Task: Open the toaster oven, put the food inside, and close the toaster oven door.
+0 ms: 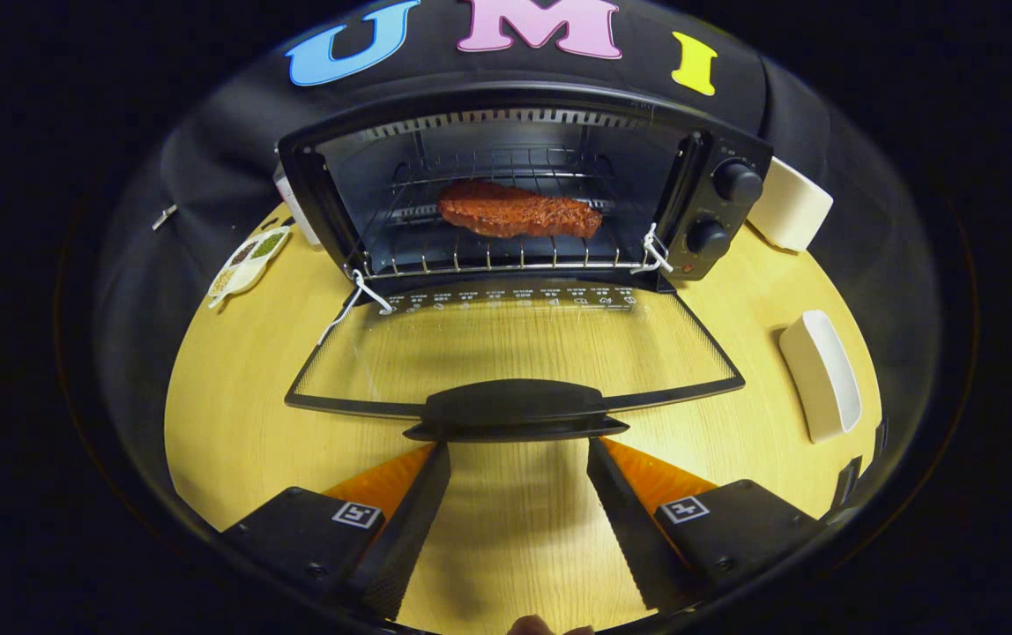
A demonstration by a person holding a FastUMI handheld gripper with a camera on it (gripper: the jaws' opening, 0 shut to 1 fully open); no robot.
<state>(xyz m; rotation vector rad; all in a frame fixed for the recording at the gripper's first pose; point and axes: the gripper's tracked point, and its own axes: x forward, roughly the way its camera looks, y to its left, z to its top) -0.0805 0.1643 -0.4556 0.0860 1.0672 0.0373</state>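
Note:
A black toaster oven (pixel 718 212) stands at the back of the wooden table (pixel 241 414). Its glass door (pixel 515 348) lies folded down flat toward me. A reddish-brown steak (pixel 517 212) rests on the wire rack (pixel 488 256) inside the oven. The door's black handle (pixel 515 408) sits just ahead of my fingertips. My gripper (pixel 519 450) is open, its two fingers spread apart under the handle's near edge, with bare table between them. Whether the tips touch the handle I cannot tell.
A white dish (pixel 822 375) lies to the right of the door. A larger white container (pixel 792 212) stands behind the oven's right side. A small tray of seasonings (pixel 246 260) sits left of the oven. The oven's two knobs (pixel 735 183) are on its right panel.

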